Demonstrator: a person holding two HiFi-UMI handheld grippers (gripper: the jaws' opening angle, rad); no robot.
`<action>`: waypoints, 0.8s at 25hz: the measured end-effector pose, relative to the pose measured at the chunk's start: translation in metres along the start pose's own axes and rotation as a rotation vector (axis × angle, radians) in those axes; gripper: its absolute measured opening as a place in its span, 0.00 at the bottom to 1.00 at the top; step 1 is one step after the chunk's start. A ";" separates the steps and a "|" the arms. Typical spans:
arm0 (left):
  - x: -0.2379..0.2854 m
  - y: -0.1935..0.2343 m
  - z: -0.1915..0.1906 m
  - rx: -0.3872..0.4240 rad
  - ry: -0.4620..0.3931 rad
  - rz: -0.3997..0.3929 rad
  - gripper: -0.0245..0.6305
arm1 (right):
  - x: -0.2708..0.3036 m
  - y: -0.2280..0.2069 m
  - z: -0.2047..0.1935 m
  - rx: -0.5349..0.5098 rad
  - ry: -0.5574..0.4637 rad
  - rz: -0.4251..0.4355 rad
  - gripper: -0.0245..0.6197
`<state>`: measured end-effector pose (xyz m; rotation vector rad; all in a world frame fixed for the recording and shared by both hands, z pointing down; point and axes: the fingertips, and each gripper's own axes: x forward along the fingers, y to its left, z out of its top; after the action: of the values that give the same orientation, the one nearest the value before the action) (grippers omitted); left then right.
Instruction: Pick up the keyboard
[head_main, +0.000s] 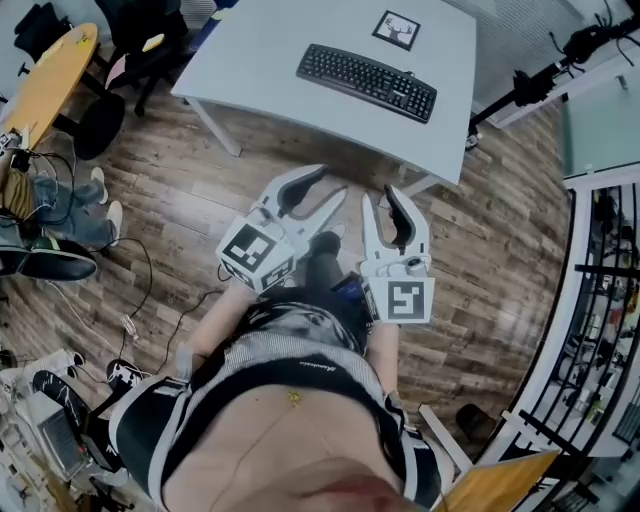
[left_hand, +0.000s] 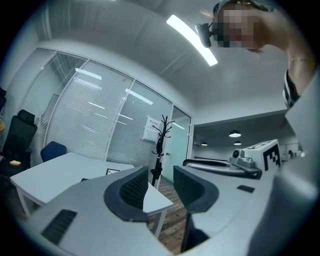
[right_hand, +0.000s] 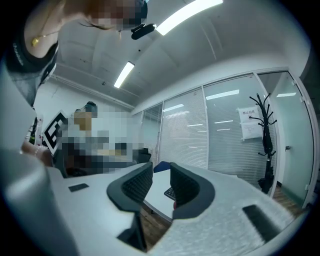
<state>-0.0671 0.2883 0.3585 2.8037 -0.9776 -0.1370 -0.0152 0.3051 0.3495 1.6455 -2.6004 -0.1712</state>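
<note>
The flat black rectangular keyboard (head_main: 367, 82) lies on the smooth pale bench (head_main: 250, 60), toward its right edge, just short of a small square framed card (head_main: 396, 29). Both claws hang over the wood-plank floor (head_main: 190, 190), well short of the bench. The left claw (head_main: 325, 190) and the right claw (head_main: 381, 205) are of grey moulded plastic. Their ribbed dark pads stand apart with nothing between.
</note>
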 end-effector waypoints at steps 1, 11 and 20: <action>0.004 0.003 -0.001 -0.004 0.003 -0.003 0.25 | 0.003 -0.004 -0.001 0.009 0.003 -0.007 0.21; 0.058 0.037 -0.003 -0.015 0.020 -0.035 0.25 | 0.045 -0.052 -0.014 0.048 0.039 -0.056 0.21; 0.121 0.070 0.025 -0.006 0.025 -0.013 0.25 | 0.096 -0.108 0.006 0.005 0.035 -0.036 0.21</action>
<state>-0.0182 0.1557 0.3430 2.7996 -0.9514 -0.1063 0.0399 0.1726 0.3294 1.6824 -2.5488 -0.1368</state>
